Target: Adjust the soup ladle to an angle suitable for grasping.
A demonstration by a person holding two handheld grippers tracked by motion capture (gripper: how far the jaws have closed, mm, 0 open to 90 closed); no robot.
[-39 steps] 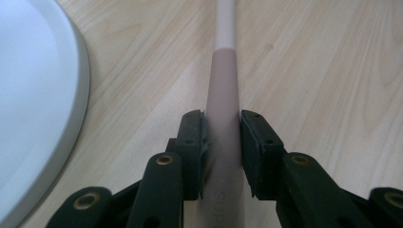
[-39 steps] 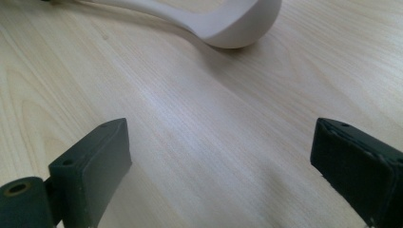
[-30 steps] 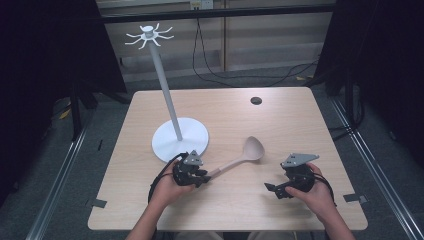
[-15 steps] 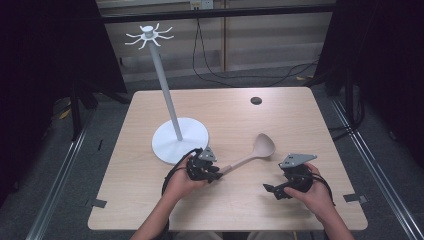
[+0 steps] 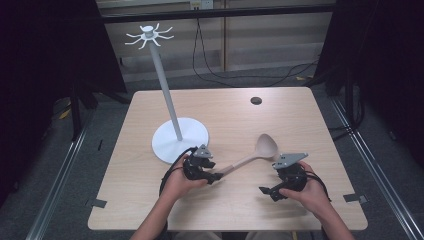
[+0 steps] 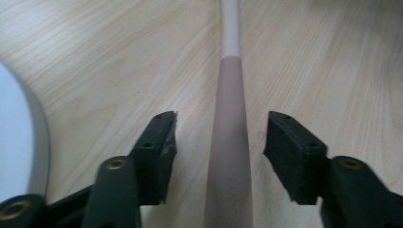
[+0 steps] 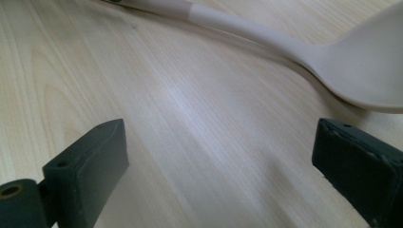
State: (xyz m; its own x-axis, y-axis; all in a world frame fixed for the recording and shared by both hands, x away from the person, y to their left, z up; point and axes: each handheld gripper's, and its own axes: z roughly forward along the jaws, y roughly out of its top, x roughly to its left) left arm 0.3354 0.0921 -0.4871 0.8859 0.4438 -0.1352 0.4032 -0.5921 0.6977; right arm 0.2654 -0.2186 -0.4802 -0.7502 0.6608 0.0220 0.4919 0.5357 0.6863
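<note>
A beige spoon (image 5: 260,150) lies flat on the wooden table (image 5: 300,120), bowl toward the far right, darker handle toward me. My left gripper (image 5: 216,176) sits at the handle's end. In the left gripper view the handle (image 6: 230,142) runs between the two pads (image 6: 159,142) with a gap on each side; the jaws of my left gripper (image 6: 222,124) have just been opening and do not press on it. My right gripper (image 5: 267,192) rests near the front right, open, with bare wood between its jaws (image 7: 221,142). The spoon's bowl (image 7: 361,71) lies just beyond it.
A white stand (image 5: 180,140) with a round base, a tall pole and a ring of hooks (image 5: 149,35) stands at the table's left, its base edge (image 6: 14,142) close beside my left gripper. A small dark round spot (image 5: 256,100) marks the far side.
The spoon has slid a little to the right, and my left gripper went with it. Its jaws now stand apart from the handle. The right gripper has stayed put.
</note>
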